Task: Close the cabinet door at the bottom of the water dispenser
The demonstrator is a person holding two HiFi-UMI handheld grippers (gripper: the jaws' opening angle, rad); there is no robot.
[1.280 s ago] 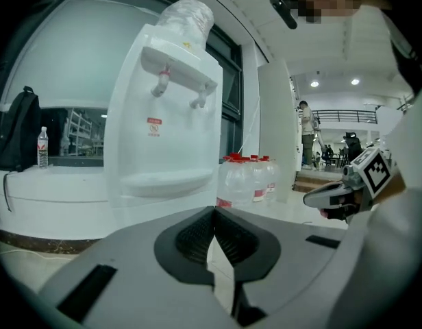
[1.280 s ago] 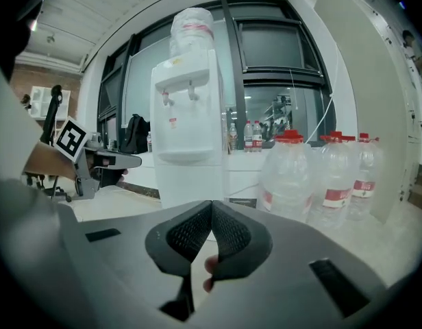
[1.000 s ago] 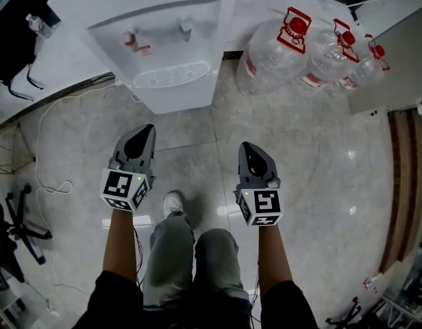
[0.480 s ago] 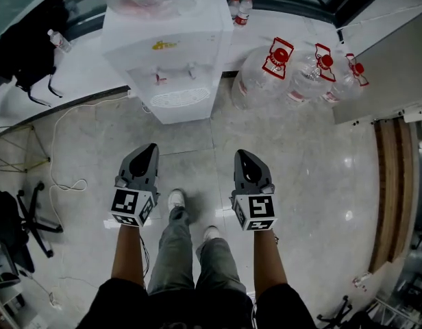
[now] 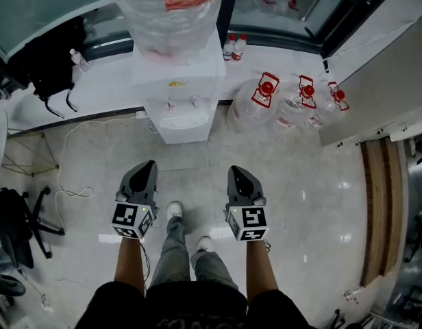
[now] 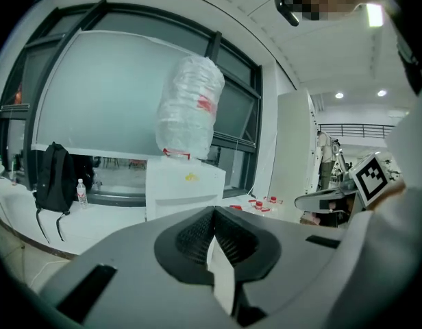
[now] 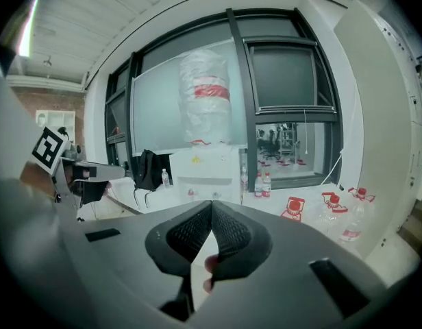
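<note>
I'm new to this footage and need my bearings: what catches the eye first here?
The white water dispenser at the head view's top centre stands out, with a big plastic-wrapped bottle on top. Right of it, three clear jugs with red caps sit on the floor. In the foreground the left tool and right tool are held side by side, both shut and empty.
</note>
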